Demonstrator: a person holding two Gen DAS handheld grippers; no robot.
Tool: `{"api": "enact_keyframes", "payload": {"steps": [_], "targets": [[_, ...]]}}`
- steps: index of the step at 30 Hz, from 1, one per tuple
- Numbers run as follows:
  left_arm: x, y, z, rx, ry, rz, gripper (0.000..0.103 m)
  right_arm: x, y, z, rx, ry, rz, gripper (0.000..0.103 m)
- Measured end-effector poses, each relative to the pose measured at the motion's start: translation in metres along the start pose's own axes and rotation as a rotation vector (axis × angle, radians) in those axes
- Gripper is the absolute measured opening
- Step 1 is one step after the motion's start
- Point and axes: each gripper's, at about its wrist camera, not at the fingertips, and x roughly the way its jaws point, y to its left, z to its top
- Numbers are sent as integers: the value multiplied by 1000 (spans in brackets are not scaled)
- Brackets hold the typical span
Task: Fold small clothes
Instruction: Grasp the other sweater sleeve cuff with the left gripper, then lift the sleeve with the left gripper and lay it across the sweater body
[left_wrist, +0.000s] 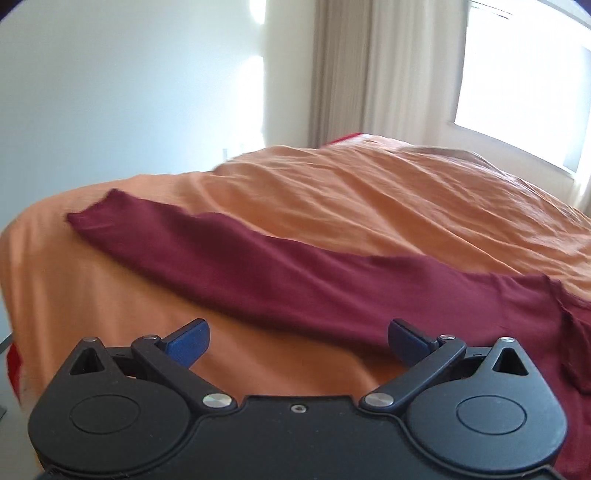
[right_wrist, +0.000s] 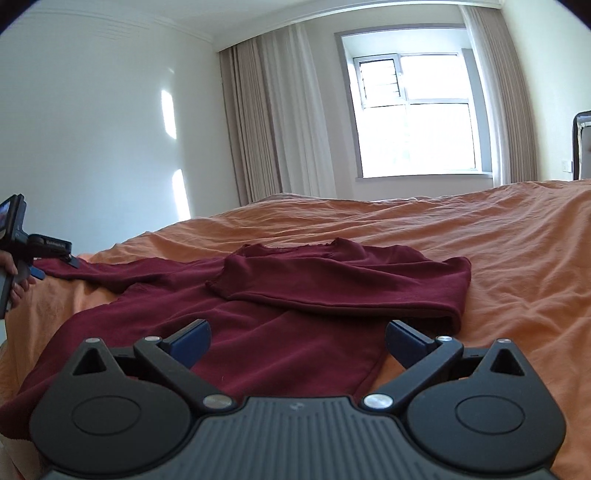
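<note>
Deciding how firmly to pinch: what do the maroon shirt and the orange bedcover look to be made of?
Maroon shirt: looks like soft matte knit, perhaps cotton jersey; it drapes limply, and its neckline looks rough. Orange bedcover: looks like thin woven cloth, perhaps cotton or linen; matte, covered in fine crisp wrinkles. Fibre cannot be confirmed from these views.

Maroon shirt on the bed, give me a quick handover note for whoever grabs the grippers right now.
Left gripper: open, empty, just short of the outstretched sleeve.
Right gripper: open, empty, hovering over the lower part of the maroon shirt.
The shirt lies on the orange bedspread.
Done: the sleeve on the right side is folded in across the chest.
Left: fold the outstretched sleeve in, then fold the body up. That order is my guess.
</note>
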Motion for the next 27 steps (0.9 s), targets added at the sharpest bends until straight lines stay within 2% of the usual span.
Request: {"api": "enact_keyframes", "payload": {"steps": [3,7,9,12,14,18,19,20,23,25,27], "targets": [[9,59,14,-101,-33,93,103,10,7,-5,2,30,7,103],[26,111,28,-236,-52,135,102,23,12,-15,14,85,-32,103],[31,122,33,-277,-70,137,102,27,13,-18,15,106,-47,103],[39,126,44,-251,-79,170,102,28,13,-18,2,117,-54,103],[44,126,48,-243,-90,200,95,28,15,-18,-12,124,-55,103],[43,122,52,-252,-137,263,71,28,17,-18,-24,122,-61,103],[42,119,52,-232,-141,282,62,28,17,-18,-21,118,-63,103],[42,115,53,-209,-143,298,59,28,17,-18,-19,115,-63,103],[43,101,59,-155,-147,306,38,27,16,-17,-14,111,-67,103],[41,94,64,-144,-156,277,11,24,15,-16,-2,95,-70,103],[37,85,70,-141,-176,263,8,19,13,-15,11,61,-75,103]]}}
